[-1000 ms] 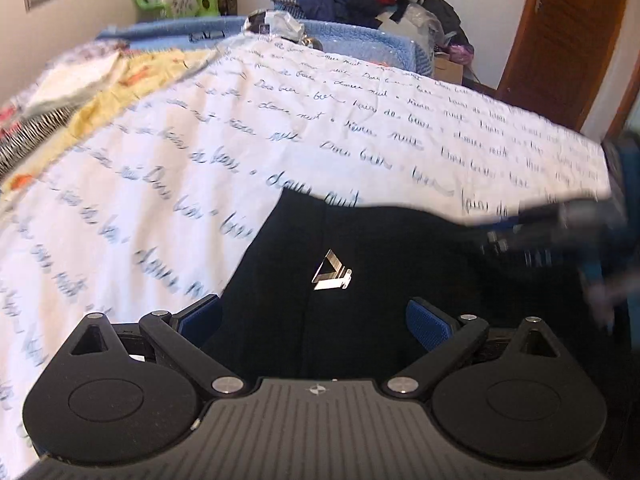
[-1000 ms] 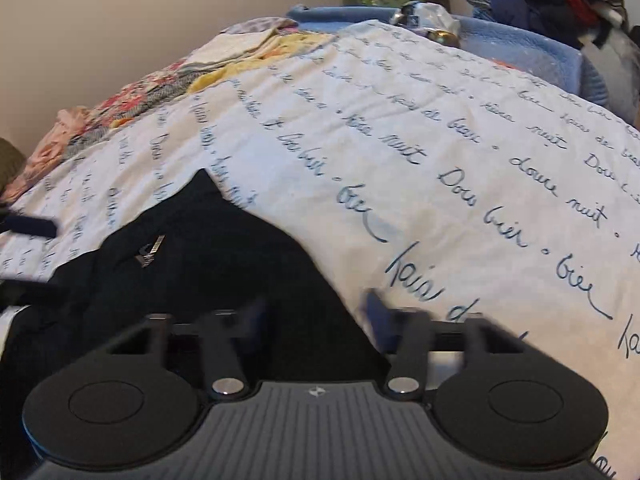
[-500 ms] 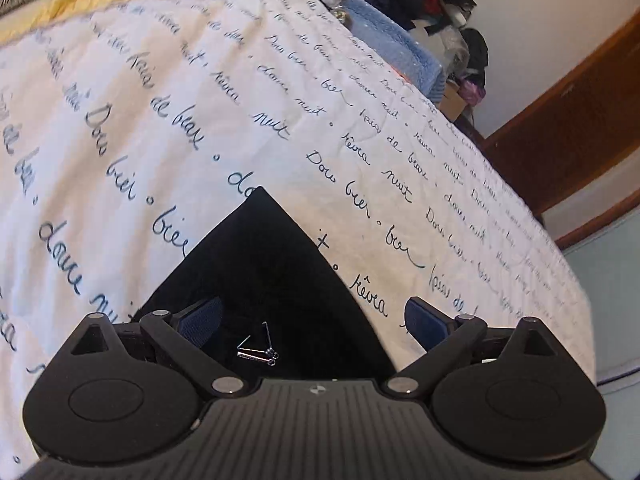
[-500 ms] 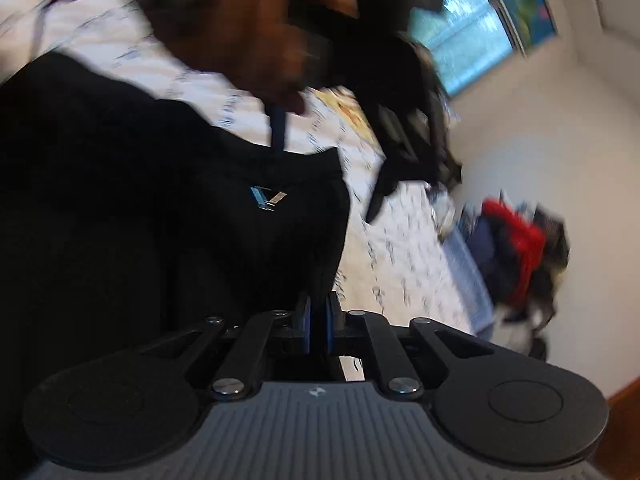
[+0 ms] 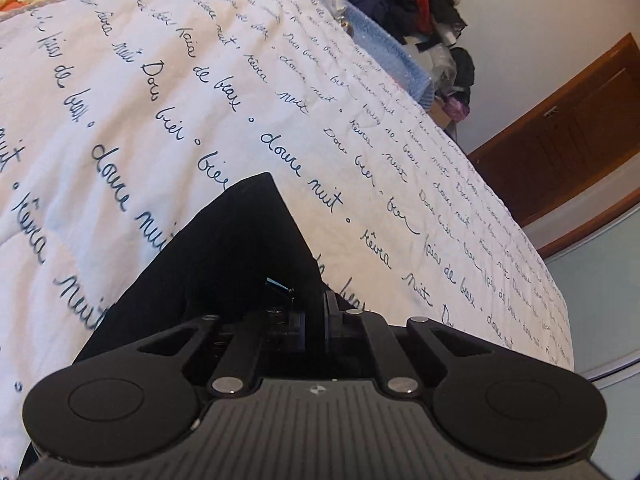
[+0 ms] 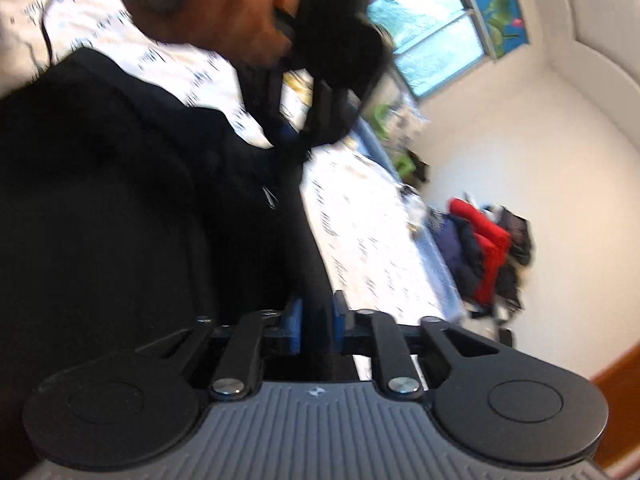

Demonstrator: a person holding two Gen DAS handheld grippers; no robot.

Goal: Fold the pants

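Left hand-held gripper (image 5: 315,316), formerly wide, now clamped on pants (image 5: 240,248)

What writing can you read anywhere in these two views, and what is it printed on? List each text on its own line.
"douce nuit": white bedspread, blue script, repeated.
"Dors bien": same bedspread.
"de beaux": same bedspread.
"rêves": same bedspread, roughly legible.
Far rows of script: too small to read.
Black pants: a small shiny logo, no legible letters.
Right wrist view: script too blurred.
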